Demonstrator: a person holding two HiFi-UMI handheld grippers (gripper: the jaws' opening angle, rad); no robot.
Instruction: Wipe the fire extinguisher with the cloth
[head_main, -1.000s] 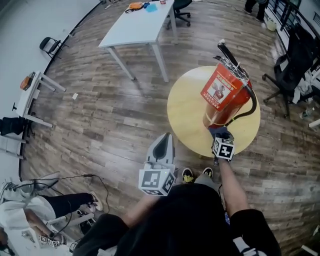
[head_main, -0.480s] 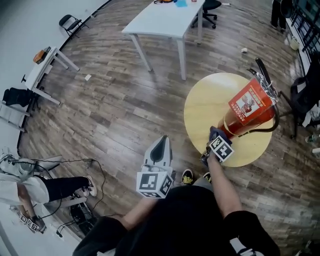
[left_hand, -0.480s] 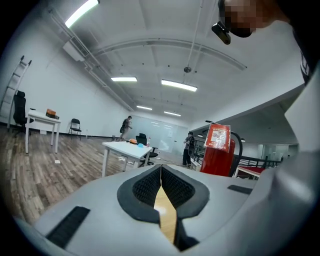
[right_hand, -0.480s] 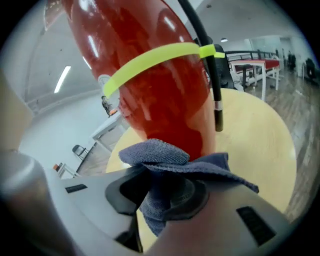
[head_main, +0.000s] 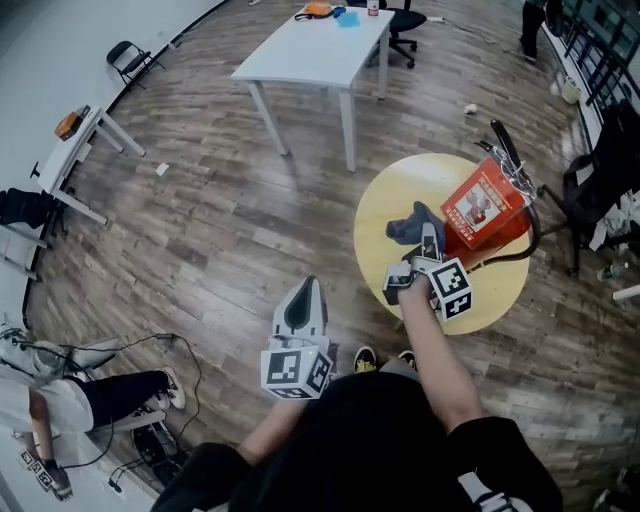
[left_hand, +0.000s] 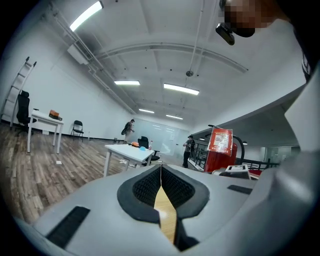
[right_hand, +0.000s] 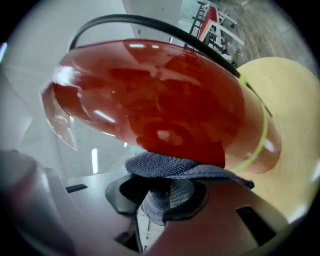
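a round yellow surface (head_main: 400, 215) stands on a wood plank floor (head_main: 200, 220) in a large open room. beyond the round surface a white surface (head_main: 320, 45) on thin legs carries a few small orange and blue things, and a black office chair (head_main: 405, 20) sits just past it. well to the near left of the round surface, a person (head_main: 60, 390) sits on the floor among cables. the red fire extinguisher (head_main: 485, 205) stands on the far right part of the round surface. its long axis runs from its base up to the black handle, which in the head view points away toward the far edge, and a black hose loops down its right side. the right claw (head_main: 428, 240) reaches over the middle of the round surface, clenched on a grey-blue cloth (head_main: 410, 225). in the right gripper view the cloth (right_hand: 170, 167) is bunched between the claw's (right_hand: 160, 197) pads, and its upper fold lies against the extinguisher's (right_hand: 165, 95) red body. the left claw (head_main: 305, 300) hangs over the floor, to the near left of the round surface. in the left gripper view this claw (left_hand: 161, 185) is pressed closed with nothing in it and aims toward the extinguisher (left_hand: 220, 150).
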